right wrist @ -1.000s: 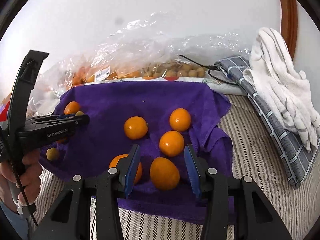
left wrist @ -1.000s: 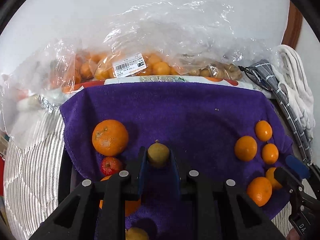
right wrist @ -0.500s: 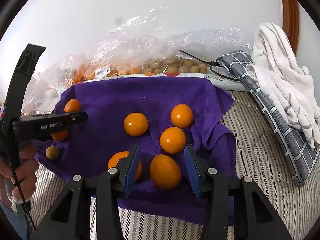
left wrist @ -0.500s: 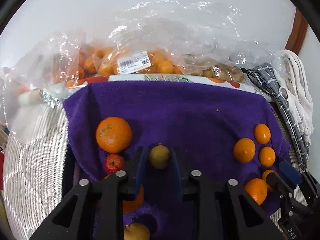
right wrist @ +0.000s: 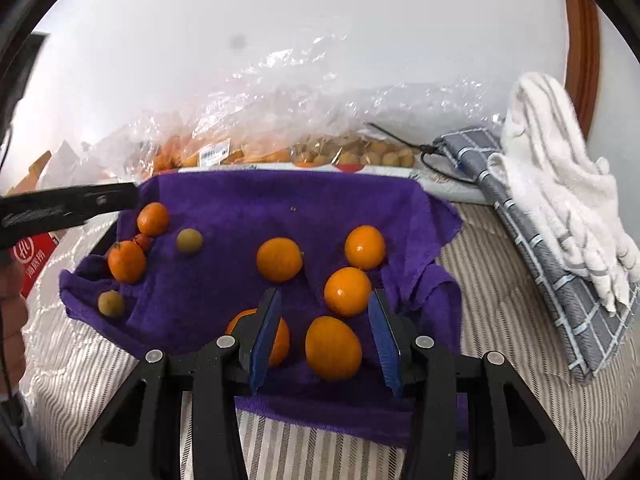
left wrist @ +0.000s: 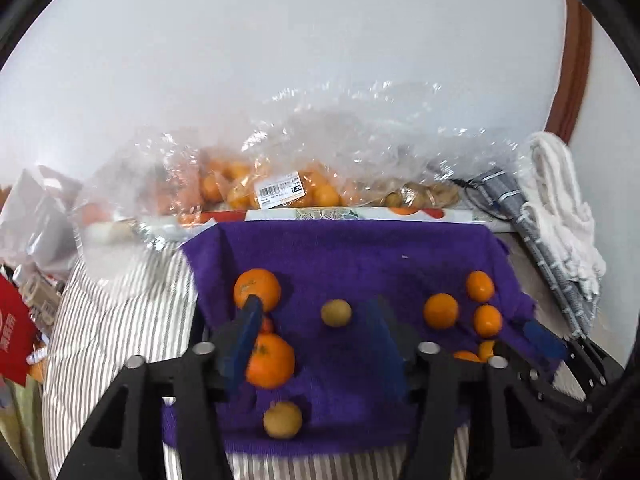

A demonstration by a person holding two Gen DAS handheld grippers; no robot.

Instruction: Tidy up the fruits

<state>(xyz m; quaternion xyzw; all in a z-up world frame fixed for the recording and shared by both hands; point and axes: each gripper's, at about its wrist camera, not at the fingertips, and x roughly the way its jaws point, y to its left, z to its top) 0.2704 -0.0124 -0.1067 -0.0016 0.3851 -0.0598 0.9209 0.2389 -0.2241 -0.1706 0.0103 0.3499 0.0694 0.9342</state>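
Left wrist: jaws wide, longan free (on towel)

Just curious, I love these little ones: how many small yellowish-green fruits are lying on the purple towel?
2. One lies toward the towel's far left, beside the oranges; the other sits at its near-left edge. More could hide behind the grippers.

purple towel, orange mandarins, striped bedding

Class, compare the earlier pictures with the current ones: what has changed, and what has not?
The left gripper opened its jaws, released the small yellow-green round fruit onto the purple towel and pulled back. The right gripper stayed open around the oval orange fruit; the other oranges kept their places.
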